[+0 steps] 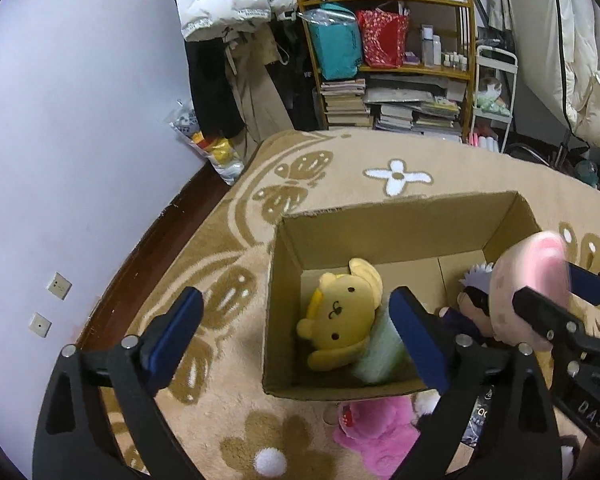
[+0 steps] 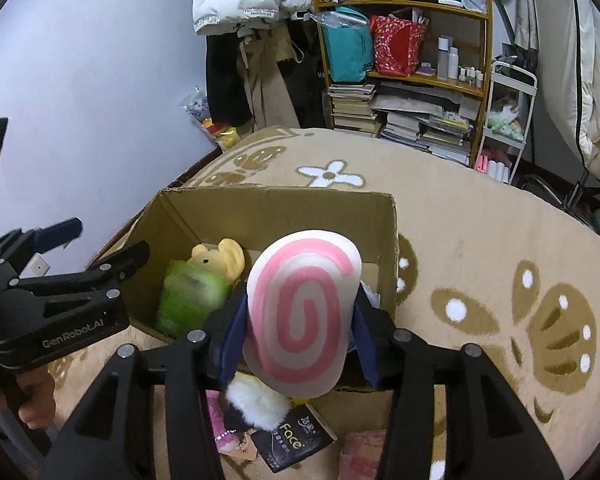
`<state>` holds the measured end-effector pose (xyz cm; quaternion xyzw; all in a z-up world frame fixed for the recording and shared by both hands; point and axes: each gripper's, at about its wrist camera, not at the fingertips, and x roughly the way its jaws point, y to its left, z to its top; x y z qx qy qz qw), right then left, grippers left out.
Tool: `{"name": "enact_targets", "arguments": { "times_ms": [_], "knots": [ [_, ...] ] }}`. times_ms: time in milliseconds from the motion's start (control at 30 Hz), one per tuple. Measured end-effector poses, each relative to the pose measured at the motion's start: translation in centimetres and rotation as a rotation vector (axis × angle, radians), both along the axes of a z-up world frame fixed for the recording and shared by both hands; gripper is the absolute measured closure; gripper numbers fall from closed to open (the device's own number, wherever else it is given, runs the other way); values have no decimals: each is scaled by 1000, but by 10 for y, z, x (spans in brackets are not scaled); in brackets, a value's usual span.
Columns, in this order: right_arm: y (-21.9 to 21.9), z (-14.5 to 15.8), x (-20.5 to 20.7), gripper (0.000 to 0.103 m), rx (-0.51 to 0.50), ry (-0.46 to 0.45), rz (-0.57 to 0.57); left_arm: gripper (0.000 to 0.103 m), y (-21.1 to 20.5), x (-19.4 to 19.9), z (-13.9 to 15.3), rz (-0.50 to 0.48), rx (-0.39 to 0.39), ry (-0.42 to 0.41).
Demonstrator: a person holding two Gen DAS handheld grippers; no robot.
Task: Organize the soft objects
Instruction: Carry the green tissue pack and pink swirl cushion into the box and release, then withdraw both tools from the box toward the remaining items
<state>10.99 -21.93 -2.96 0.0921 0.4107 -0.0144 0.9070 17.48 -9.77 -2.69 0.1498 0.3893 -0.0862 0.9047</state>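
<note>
Both wrist cams sit close above the cardboard box (image 1: pixel 396 216), tilted down, facing the far shelf (image 2: pixel 404 32); left cam sits further left.

The cushion (image 2: pixel 304 320) clamped in my right gripper (image 2: pixel 300 344) is white with a pink spiral. My black grippers carry dark blue pads (image 1: pixel 420 340). In the plain brown cardboard box (image 1: pixel 400 224) lie a yellow plush dog (image 1: pixel 344 312) and a pale green plush (image 1: pixel 380 354). The rug (image 1: pixel 228 264) under it is beige with brown butterflies and white flowers. A bright pink plush (image 1: pixel 376 432) lies before the box.
</note>
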Motion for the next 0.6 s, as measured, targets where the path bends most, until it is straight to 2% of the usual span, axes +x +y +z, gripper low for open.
{"name": "enact_targets", "arguments": {
  "times_ms": [33,100,133,267,367,600],
  "knots": [
    [0,1,-1,46,5,-3,-2,8,1,-1,2,2,-2,-5],
    [1,5,-3,28,7,-20,-2,7,3,-2,6,5,-8,-8],
    [1,7,-3,26,8,-28,0,6,4,-3,8,10,-8,-13],
    [2,14,-5,23,8,-32,-11,6,11,-8,12,21,-11,-16],
    [2,19,-10,17,15,-38,-19,6,18,-11,13,33,-17,0],
    [1,25,-31,16,-1,-40,-35,6,30,-33,17,37,7,-15]
  ]
}}
